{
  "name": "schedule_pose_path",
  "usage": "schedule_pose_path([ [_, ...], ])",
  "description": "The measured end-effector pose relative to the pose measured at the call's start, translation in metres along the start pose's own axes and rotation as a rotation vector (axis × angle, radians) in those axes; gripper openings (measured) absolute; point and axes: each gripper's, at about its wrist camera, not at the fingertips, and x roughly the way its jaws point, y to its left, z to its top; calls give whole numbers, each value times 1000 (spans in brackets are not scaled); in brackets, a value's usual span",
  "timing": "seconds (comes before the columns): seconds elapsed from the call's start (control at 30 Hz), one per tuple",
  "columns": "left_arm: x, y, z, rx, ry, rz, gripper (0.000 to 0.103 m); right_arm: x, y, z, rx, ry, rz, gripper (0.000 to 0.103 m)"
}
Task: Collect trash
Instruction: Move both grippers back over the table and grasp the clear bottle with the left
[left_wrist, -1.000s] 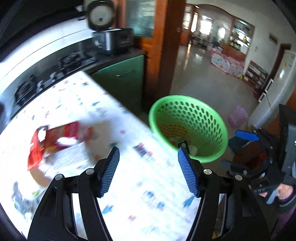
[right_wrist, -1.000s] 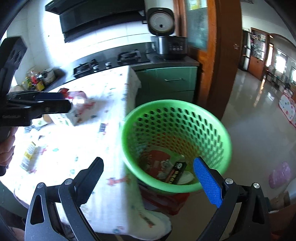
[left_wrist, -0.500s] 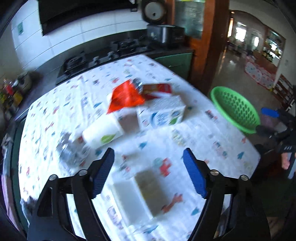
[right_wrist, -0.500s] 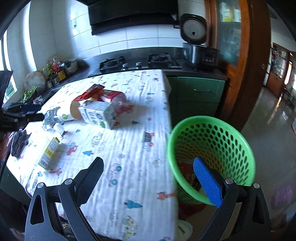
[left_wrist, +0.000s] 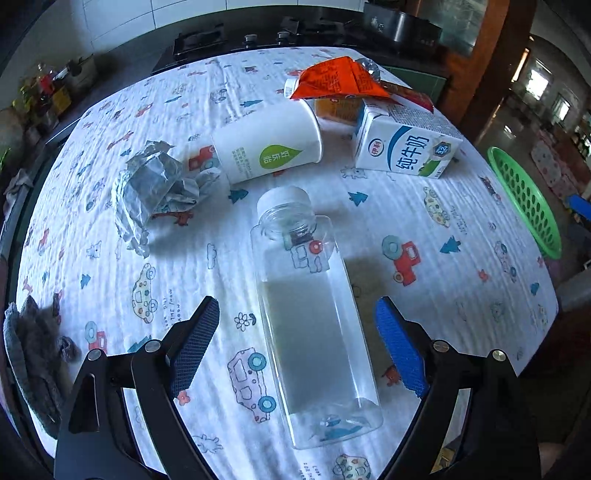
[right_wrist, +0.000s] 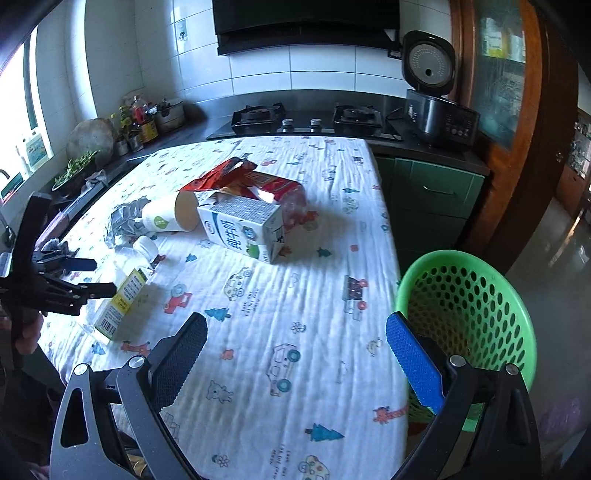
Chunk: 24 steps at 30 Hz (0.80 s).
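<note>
A clear plastic bottle (left_wrist: 314, 314) with a white cap lies on the patterned tablecloth (left_wrist: 461, 280). My left gripper (left_wrist: 299, 347) is open just above it, one finger on each side, not touching. Beyond lie a white paper cup (left_wrist: 269, 147), crumpled foil (left_wrist: 151, 188), a milk carton (left_wrist: 406, 146) and a red-orange wrapper (left_wrist: 340, 79). My right gripper (right_wrist: 295, 362) is open and empty over the table's near edge, left of the green basket (right_wrist: 469, 314). The bottle (right_wrist: 125, 291) and the left gripper (right_wrist: 77, 277) show in the right wrist view.
A grey cloth (left_wrist: 33, 354) lies at the table's left edge. A gas hob (right_wrist: 306, 118) and a rice cooker (right_wrist: 436, 99) stand on the counter behind. The basket (left_wrist: 524, 199) hangs past the table's right edge, above the floor.
My left gripper has swung from the basket back over the table and come down over the clear bottle. My right gripper has drawn back, the basket now at its right.
</note>
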Motion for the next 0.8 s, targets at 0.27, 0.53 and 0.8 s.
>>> schedule_pose_path([
  [0.27,30,2,9,-51,62,31,83,16,15,3,-33,28,15,94],
  [0.53,37,0,13,-38,60,9,58,34,25,8,-56,59,31,94],
  [0.8,11,12,11,-22,-1,-30,56,52,38,27,-58,70,71,94],
])
